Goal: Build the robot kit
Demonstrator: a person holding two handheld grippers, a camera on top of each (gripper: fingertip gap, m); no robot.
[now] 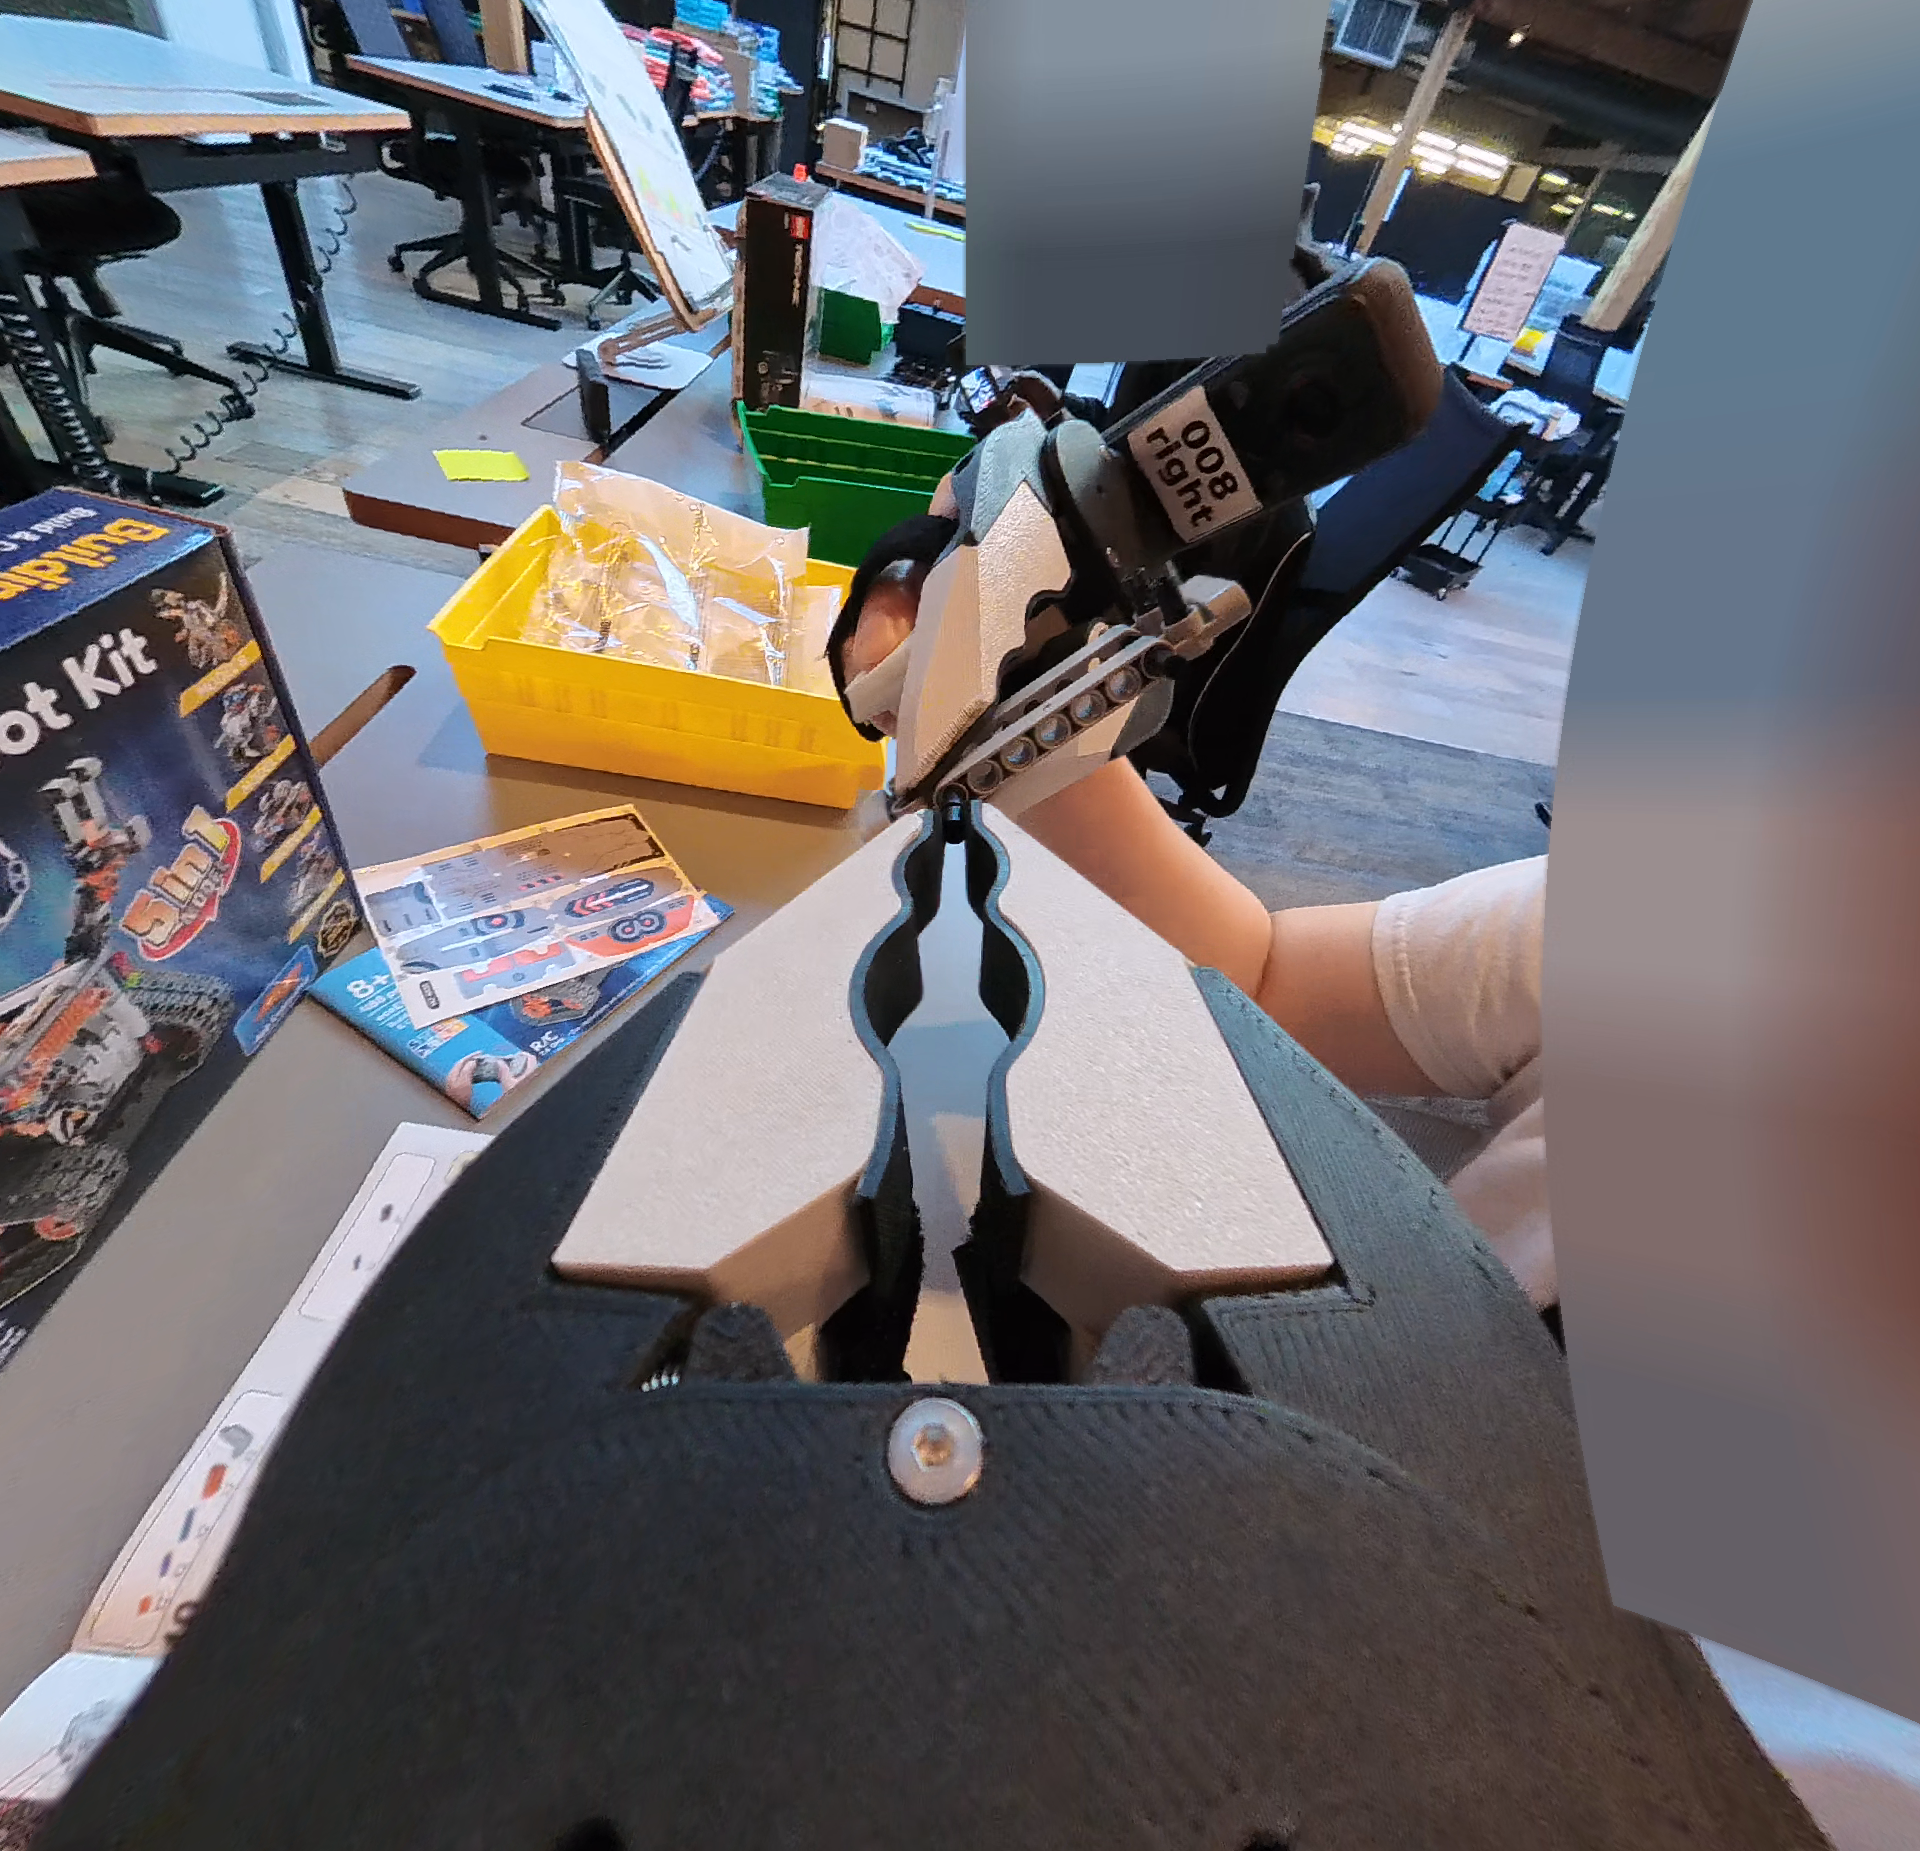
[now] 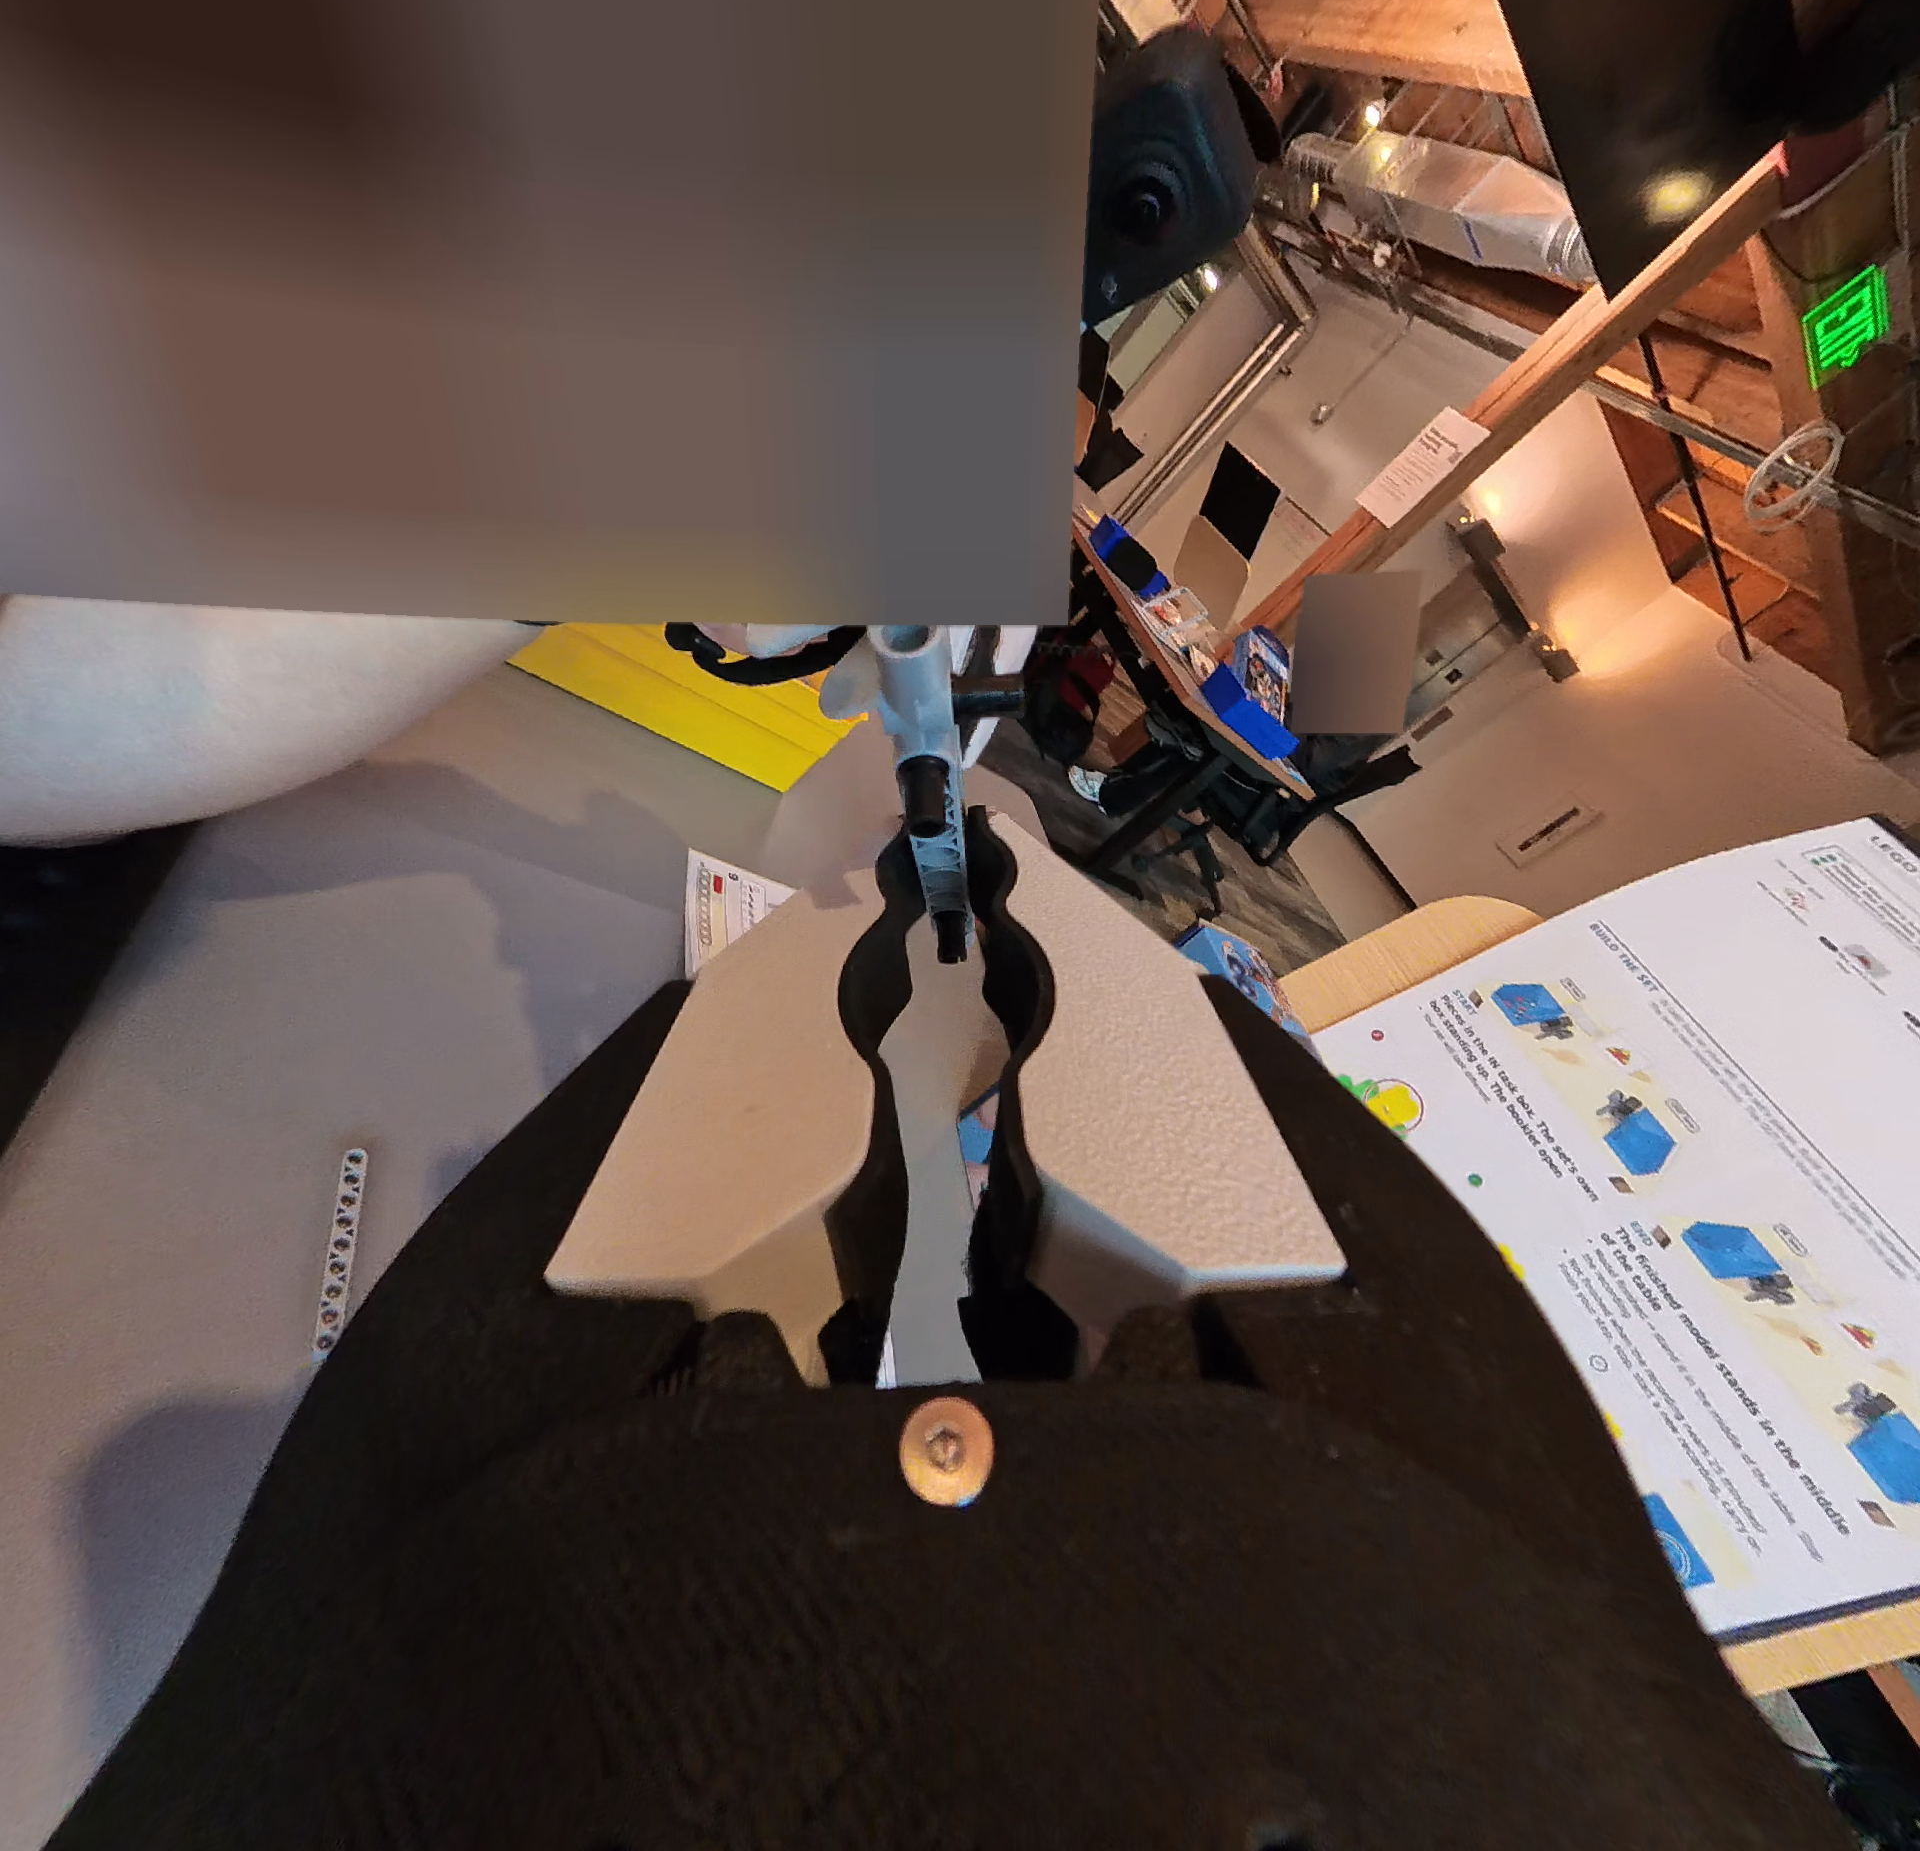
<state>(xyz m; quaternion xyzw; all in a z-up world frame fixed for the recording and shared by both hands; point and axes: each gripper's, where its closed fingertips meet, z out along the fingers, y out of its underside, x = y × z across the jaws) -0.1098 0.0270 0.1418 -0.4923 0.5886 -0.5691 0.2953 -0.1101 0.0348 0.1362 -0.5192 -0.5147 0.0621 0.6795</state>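
Observation:
My right gripper (image 2: 940,892) is shut on a grey holed beam (image 2: 932,861) with black pins in it and a pale connector (image 2: 906,679) at its far end. In the left wrist view this gripper (image 1: 940,778) holds the beam (image 1: 1049,731) slanting above the table. My left gripper (image 1: 951,825) is shut on a small black pin (image 1: 951,822) at its tips, and the pin meets the lower end hole of the beam. The two grippers touch tip to tip. A person's bare forearm (image 1: 1164,897) shows behind the right gripper.
A yellow bin (image 1: 665,700) with clear plastic bags and green bins (image 1: 852,471) stand behind. A kit box (image 1: 135,866), a sticker sheet (image 1: 530,897) and a booklet (image 1: 499,1022) lie at left. A loose grey beam (image 2: 338,1251) lies on the table. An instruction board (image 2: 1662,1230) stands right. The grippers are tip to tip, or close to it.

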